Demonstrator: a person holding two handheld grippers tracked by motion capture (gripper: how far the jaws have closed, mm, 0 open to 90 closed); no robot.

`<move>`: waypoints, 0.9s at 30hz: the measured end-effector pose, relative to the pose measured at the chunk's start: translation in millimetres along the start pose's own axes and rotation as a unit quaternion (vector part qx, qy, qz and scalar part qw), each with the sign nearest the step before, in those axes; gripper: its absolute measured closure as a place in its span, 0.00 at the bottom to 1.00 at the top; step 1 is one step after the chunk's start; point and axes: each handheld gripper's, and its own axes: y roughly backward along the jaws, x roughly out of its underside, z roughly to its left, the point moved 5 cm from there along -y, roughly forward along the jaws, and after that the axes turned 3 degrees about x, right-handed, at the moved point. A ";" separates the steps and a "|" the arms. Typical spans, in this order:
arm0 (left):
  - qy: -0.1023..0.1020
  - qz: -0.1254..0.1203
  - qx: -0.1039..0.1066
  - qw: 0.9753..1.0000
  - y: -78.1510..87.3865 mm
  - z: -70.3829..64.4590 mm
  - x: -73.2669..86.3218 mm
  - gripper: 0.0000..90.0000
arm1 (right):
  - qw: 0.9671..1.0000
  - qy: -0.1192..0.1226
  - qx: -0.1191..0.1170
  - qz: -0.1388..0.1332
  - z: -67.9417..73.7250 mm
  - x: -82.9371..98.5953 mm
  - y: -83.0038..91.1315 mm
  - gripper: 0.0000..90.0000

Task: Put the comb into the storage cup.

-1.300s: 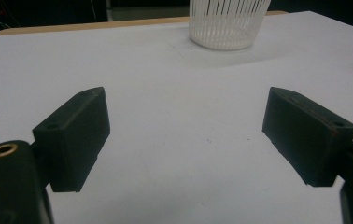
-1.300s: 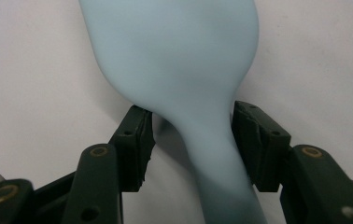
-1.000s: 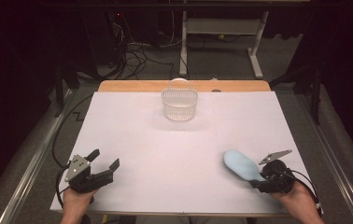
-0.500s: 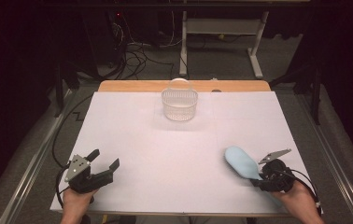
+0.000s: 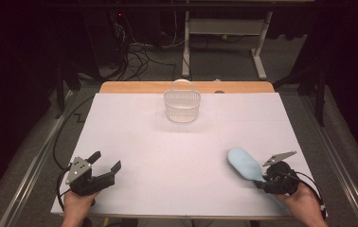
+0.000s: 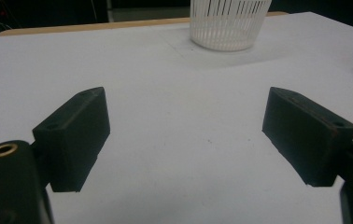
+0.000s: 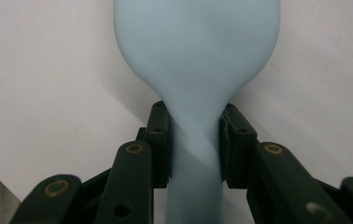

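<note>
Balloon: pale blue balloon (image 5: pixel 244 163), neck pinched between the right gripper's (image 5: pixel 268 181) jaws, bulb lying ahead of them, near side of the white basket (image 5: pixel 182 105), well apart from it.
Right gripper: clamped on the balloon's neck.
Left gripper (image 5: pixel 105 163): jaws spread wide, holding nothing, well short of the basket.
Table (image 5: pixel 134 142): white sheet.

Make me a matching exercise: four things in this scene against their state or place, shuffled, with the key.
1. left gripper
2. right gripper
3. basket
4. spoon

A. pale blue, held by its handle
B. white, at the far middle of the table
C. open, holding nothing
D. shut on a handle

Pairs: 1-C, 2-D, 3-B, 4-A
</note>
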 end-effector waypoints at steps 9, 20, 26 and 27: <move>0.002 0.001 0.002 1.000 -0.2 -0.8 -0.1 0.16 | 1.000 0.001 0.002 -0.023 -0.7 -7.4 5.6 0.78; 0.003 0.008 0.009 1.000 -1.5 -3.0 -0.1 0.16 | 0.999 0.005 -0.006 -0.048 5.9 -22.8 7.1 0.78; 0.003 0.009 0.010 1.000 -1.9 -3.6 -1.1 0.16 | 0.998 0.007 -0.014 -0.066 9.4 -31.6 7.2 0.78; 0.003 0.009 0.010 1.000 -2.1 -3.9 -1.4 0.16 | 0.997 0.008 -0.015 -0.069 10.1 -33.2 7.0 0.78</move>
